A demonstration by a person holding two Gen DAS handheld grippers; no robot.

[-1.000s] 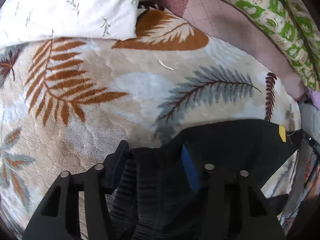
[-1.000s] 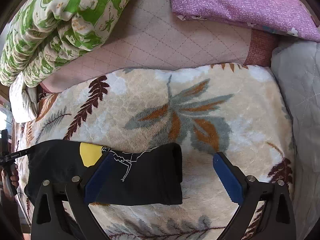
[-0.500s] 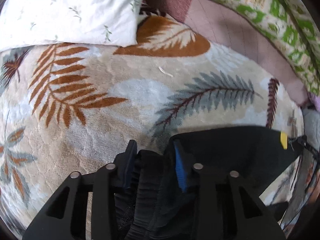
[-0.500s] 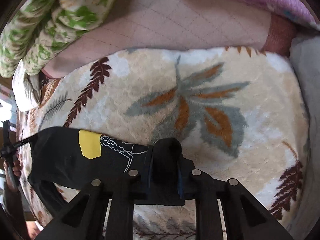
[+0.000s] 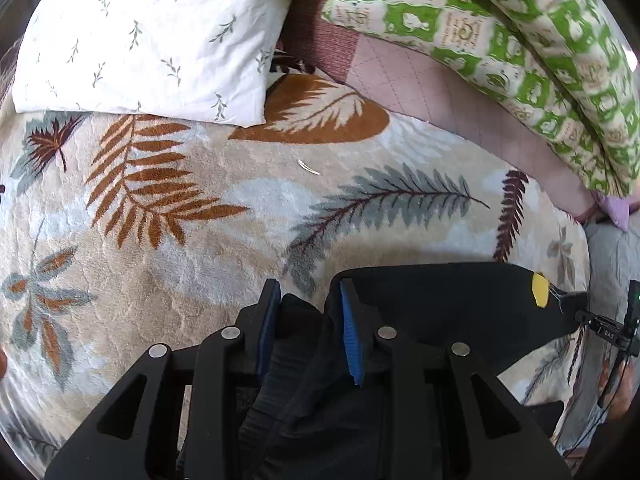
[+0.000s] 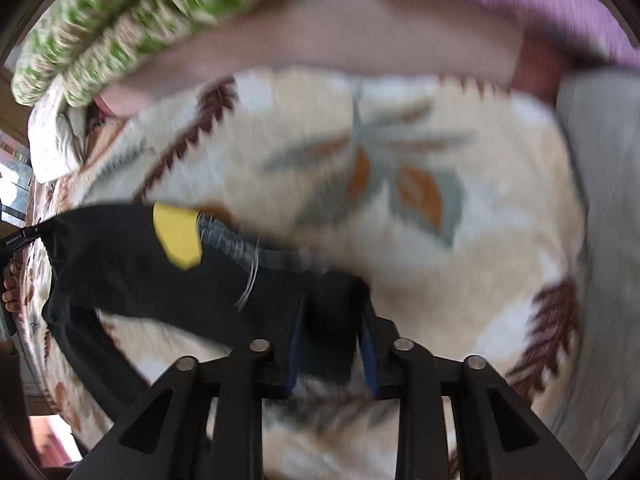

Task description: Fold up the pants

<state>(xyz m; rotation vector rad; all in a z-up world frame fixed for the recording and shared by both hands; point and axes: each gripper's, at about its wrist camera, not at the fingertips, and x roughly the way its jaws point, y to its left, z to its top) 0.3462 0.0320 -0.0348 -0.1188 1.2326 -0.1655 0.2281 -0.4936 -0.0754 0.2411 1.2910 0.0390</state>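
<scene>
Left gripper (image 5: 306, 320) first: my blue-padded fingers are pinched on a bunched, ribbed edge of the black pants (image 5: 440, 304), which look like soft knit, matte and smooth away from the ribbing. Right gripper (image 6: 332, 336) likewise has its fingers clamped on a rolled end of the pants (image 6: 132, 272); that view is motion-blurred. Garment hangs stretched between my two tools, lifted above the plush fleece blanket (image 5: 200, 240) printed with rust, grey and maroon fern leaves. Yellow patch (image 6: 178, 236) sits on the black cloth beside thin white line graphics (any lettering is unreadable). Beyond lie a white pillow (image 5: 152, 36) with sprig print, crisp-looking, and a green-patterned quilt (image 5: 520, 44), puffy and rolled.
</scene>
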